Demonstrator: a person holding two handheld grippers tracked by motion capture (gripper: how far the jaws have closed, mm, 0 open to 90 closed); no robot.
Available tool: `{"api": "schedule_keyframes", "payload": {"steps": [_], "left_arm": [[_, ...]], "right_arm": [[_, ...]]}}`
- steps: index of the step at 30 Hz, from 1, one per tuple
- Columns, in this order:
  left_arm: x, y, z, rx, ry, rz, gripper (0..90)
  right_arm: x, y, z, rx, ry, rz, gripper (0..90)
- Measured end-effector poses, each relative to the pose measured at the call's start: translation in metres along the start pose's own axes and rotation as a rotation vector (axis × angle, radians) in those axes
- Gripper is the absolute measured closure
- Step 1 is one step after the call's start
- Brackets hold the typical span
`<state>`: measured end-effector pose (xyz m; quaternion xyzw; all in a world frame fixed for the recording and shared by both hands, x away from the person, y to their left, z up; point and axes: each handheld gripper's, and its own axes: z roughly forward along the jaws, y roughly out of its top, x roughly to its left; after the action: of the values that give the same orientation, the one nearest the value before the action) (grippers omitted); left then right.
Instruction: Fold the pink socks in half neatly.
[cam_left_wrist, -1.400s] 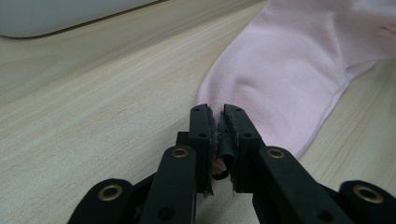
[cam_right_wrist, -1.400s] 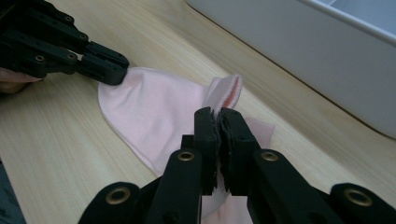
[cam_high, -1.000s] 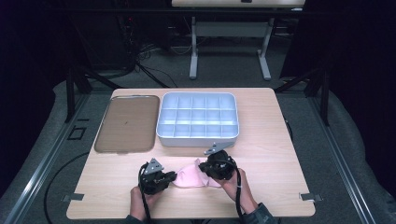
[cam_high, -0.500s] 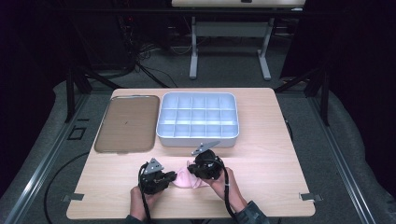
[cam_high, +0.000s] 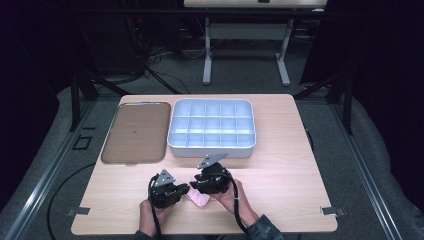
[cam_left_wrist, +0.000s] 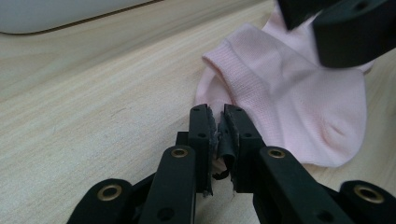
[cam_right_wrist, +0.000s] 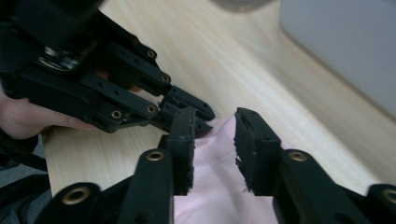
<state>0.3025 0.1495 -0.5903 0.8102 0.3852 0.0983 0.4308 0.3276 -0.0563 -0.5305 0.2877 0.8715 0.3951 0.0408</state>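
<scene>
Pink sock (cam_left_wrist: 299, 107) was lying flat on the worktop (cam_high: 285, 165) right at the near edge, squeezed between the 2 hand-held grippers. The left hand-held gripper (cam_left_wrist: 217, 122) had its jaws pressed together on the cuff edge of the sock, pinching it. The right hand-held gripper (cam_right_wrist: 214, 122) sat over the sock's other side with its jaws spread a bit, pink fabric showing in the gap but the pads not pressing on it; those jaws had just been opening.

Compared with 1 second back, the right hand-held gripper had slid in toward the left one, so the sock looked folded up shorter, with far less pink showing between the 2 in the high view. Left one hadn't budged.

Further back, the white divided tray (cam_high: 212, 128) sat mid-worktop, every compartment bare. Just beside it on its left lay the brown flat tray (cam_high: 135, 131), nothing on it either.
</scene>
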Motion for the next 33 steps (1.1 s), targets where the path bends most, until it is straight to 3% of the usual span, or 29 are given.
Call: {"api": "schedule_keyframes", "payload": {"steps": [3, 8, 17, 29, 33], "left_arm": [[0.000, 0.000, 0.000, -0.001, 0.000, -0.001, 81.6], [0.000, 0.000, 0.000, 0.000, 0.000, 0.000, 81.6], [0.000, 0.000, 0.000, 0.003, 0.002, 0.010, 81.6], [-0.001, 0.000, 0.000, 0.003, 0.009, 0.015, 81.3], [-0.002, 0.000, -0.001, -0.008, 0.030, 0.024, 76.3]], "right_arm": [[-0.004, -0.002, -0.012, -0.018, -0.015, -0.014, 62.2], [-0.014, -0.014, -0.020, 0.041, -0.074, -0.009, 64.8], [-0.020, -0.037, -0.009, 0.127, -0.132, -0.004, 61.4], [-0.012, -0.044, 0.004, 0.144, -0.182, -0.054, 50.9], [-0.014, -0.047, 0.004, 0.136, -0.171, -0.037, 49.5]]}}
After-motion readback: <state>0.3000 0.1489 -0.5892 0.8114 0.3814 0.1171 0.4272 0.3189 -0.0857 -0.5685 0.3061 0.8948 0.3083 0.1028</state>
